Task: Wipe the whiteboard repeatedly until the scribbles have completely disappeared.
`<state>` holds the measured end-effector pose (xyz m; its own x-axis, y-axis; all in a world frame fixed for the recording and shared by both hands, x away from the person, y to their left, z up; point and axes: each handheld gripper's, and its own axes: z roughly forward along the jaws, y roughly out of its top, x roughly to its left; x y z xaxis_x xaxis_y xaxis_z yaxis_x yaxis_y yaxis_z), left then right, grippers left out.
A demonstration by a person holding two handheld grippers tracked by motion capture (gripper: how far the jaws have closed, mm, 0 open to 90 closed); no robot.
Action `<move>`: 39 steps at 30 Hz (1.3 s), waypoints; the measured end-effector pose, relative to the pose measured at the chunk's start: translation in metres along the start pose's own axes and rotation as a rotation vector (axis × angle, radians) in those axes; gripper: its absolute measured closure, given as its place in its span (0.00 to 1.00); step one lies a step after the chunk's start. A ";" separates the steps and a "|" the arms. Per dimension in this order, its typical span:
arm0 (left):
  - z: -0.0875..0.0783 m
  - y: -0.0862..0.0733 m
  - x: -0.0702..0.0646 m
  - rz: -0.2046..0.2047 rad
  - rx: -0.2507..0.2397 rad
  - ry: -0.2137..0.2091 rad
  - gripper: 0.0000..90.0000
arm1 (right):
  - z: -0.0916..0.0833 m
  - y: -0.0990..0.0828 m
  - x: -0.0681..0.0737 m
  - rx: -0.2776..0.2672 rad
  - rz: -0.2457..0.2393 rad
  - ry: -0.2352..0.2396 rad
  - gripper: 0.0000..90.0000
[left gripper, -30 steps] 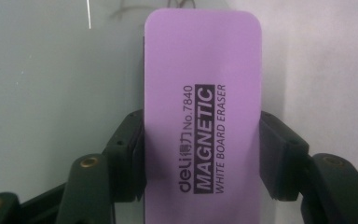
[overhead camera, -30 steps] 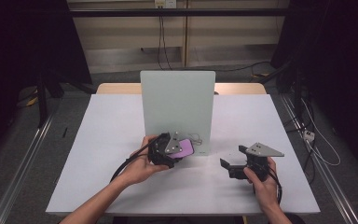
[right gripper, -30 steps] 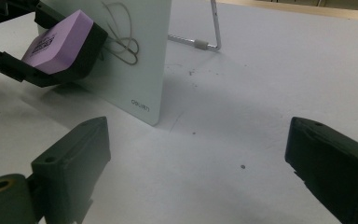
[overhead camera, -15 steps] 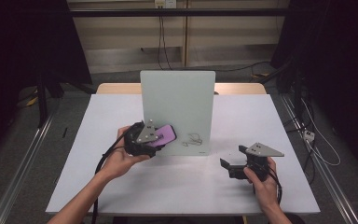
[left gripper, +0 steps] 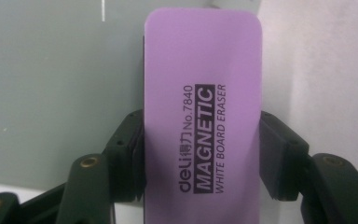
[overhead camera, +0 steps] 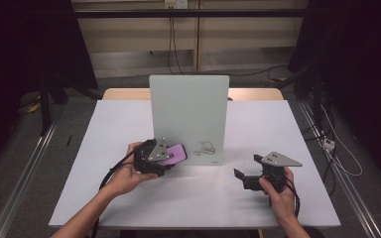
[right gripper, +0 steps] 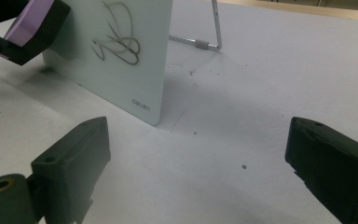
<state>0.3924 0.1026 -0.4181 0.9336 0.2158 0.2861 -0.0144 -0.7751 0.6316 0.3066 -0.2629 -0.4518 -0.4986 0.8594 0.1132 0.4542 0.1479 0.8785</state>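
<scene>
A purple magnetic whiteboard eraser (overhead camera: 175, 154) (left gripper: 203, 116) is clamped at its long sides by my left gripper (overhead camera: 166, 158) (left gripper: 203, 154), which is shut on it. The eraser lies against the lower left part of the upright pale whiteboard (overhead camera: 188, 114) (left gripper: 51, 84) (right gripper: 121, 79). A thin pen scribble (overhead camera: 207, 148) (right gripper: 116, 32) marks the board's lower right, to the right of the eraser. The eraser's purple edge (right gripper: 28, 21) also appears at the top left of the right gripper view. My right gripper (overhead camera: 247, 168) (right gripper: 196, 140) rests open on the table, right of the board, with nothing between its jaws.
The white table (overhead camera: 188, 203) carries the board at its middle. Behind the board, a metal wire stand (right gripper: 214, 28) props it up. Dark floor, rails and cables surround the table.
My left gripper has carried the eraser to the left along the board's lower part, away from the scribble. The right gripper has stayed still.
</scene>
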 end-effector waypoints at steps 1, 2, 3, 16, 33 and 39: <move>0.001 0.001 0.000 0.008 -0.002 -0.008 0.46 | 0.000 0.000 0.000 0.001 0.004 0.000 0.07; 0.001 0.002 0.001 0.012 0.008 -0.015 0.46 | 0.000 0.000 0.000 0.003 0.006 0.001 0.07; 0.002 0.004 0.001 0.006 0.006 -0.020 0.46 | 0.000 0.000 0.000 0.003 0.004 -0.001 0.07; -0.001 0.016 0.010 0.023 -0.045 -0.023 0.46 | 0.000 0.000 0.000 -0.002 0.002 0.002 0.07; -0.006 0.038 0.021 0.029 -0.086 -0.011 0.46 | -0.001 0.000 0.000 -0.002 0.000 0.004 0.07; -0.015 0.047 0.032 0.013 -0.120 0.002 0.46 | -0.001 0.000 -0.001 -0.002 0.001 0.004 0.07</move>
<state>0.4160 0.0820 -0.3690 0.9323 0.2073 0.2965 -0.0695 -0.7017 0.7091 0.3062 -0.2642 -0.4516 -0.5009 0.8577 0.1161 0.4537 0.1459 0.8791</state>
